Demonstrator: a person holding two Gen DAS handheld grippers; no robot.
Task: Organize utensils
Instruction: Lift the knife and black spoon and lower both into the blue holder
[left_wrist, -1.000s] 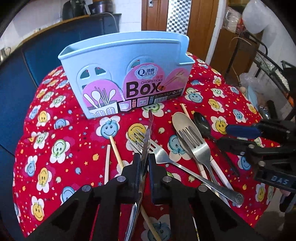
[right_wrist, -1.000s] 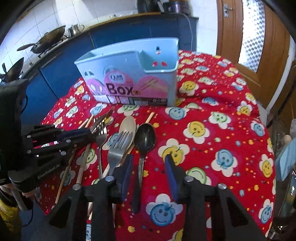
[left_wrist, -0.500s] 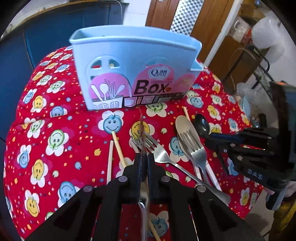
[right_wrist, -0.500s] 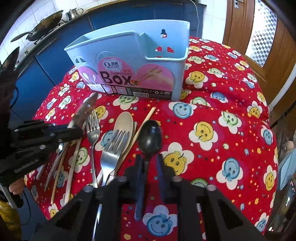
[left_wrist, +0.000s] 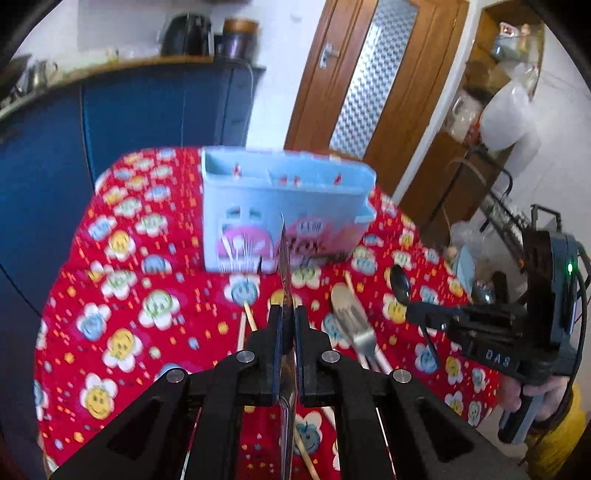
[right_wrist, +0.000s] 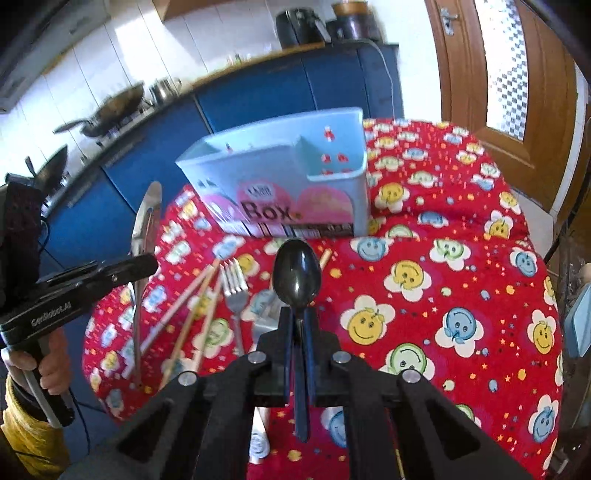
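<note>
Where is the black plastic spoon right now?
The black plastic spoon is lifted above the red tablecloth, clamped in the right gripper, facing the blue utensil box.

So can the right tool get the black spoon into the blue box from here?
Probably yes: the right tool holds the black spoon lifted, and the blue box stands straight ahead, top open, nothing between.

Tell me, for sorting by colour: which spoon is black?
The black spoon clamped in the right gripper; the other, pale spoon lies on the cloth under a fork.
</note>
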